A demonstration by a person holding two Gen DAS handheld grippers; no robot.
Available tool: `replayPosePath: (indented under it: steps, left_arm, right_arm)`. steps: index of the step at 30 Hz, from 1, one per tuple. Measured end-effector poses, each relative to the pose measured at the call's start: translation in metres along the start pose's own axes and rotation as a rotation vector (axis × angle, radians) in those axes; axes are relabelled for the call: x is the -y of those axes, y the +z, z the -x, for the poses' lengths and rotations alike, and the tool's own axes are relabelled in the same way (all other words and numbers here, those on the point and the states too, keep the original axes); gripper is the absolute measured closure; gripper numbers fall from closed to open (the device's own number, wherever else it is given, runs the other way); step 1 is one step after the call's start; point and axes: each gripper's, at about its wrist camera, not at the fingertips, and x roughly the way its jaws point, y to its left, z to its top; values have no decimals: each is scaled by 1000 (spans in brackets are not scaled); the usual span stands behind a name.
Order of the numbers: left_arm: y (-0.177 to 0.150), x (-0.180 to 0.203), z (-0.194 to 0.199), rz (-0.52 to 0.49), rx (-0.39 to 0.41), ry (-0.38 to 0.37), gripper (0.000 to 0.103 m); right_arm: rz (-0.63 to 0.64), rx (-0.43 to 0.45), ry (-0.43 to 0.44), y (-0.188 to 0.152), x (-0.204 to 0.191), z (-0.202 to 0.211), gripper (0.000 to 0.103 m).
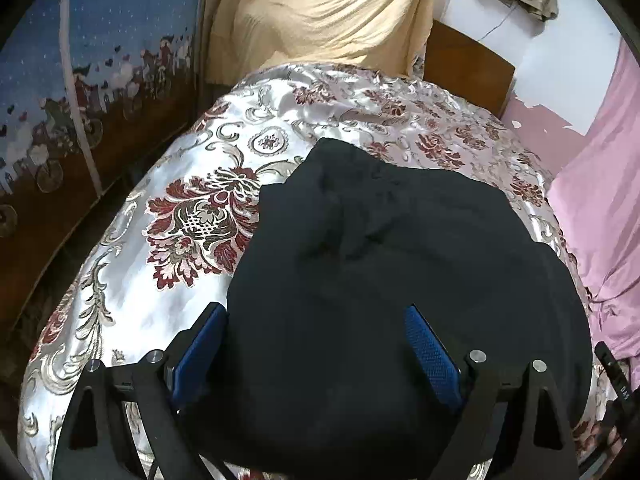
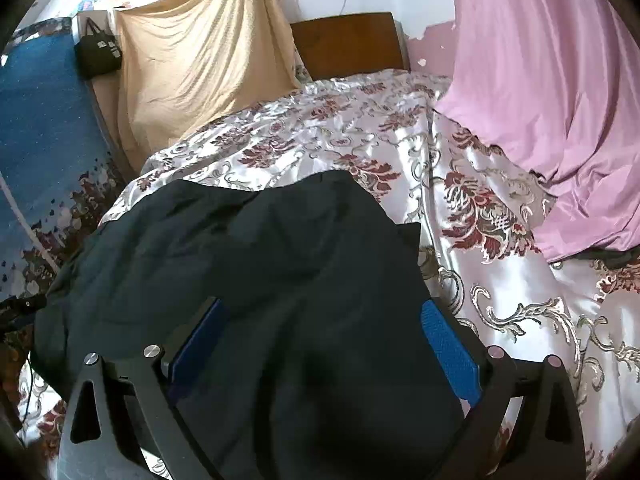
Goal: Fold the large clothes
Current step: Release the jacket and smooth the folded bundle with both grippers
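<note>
A large black garment (image 1: pixel 400 240) lies bunched and partly folded on a shiny floral bedspread (image 1: pixel 192 168). In the left wrist view my left gripper (image 1: pixel 316 312) hangs over the garment's near left part. Its blue pads (image 1: pixel 432 352) stand wide apart and open, with cloth lying below and between them but not pinched. In the right wrist view the black garment (image 2: pixel 260 248) fills the lower middle. My right gripper (image 2: pixel 322 306) is open over its near right part, its blue pads (image 2: pixel 448 344) clear of the fabric.
The floral bedspread (image 2: pixel 500 300) stretches right of the garment. A pink cloth (image 2: pixel 540 100) drapes onto the bed's right side and a beige cloth (image 2: pixel 200 60) hangs at the back. A wooden headboard (image 2: pixel 348 44) and a black bag (image 2: pixel 98 52) are beyond. A blue patterned panel (image 1: pixel 100 40) stands left.
</note>
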Motion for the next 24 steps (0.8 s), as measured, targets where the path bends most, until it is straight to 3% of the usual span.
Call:
replayPosePath:
  steps: [24]
  left_arm:
    - [-59,60,98,-221,254,-72,8]
  right_arm:
    - [83,170,67,-29,-46,94,7]
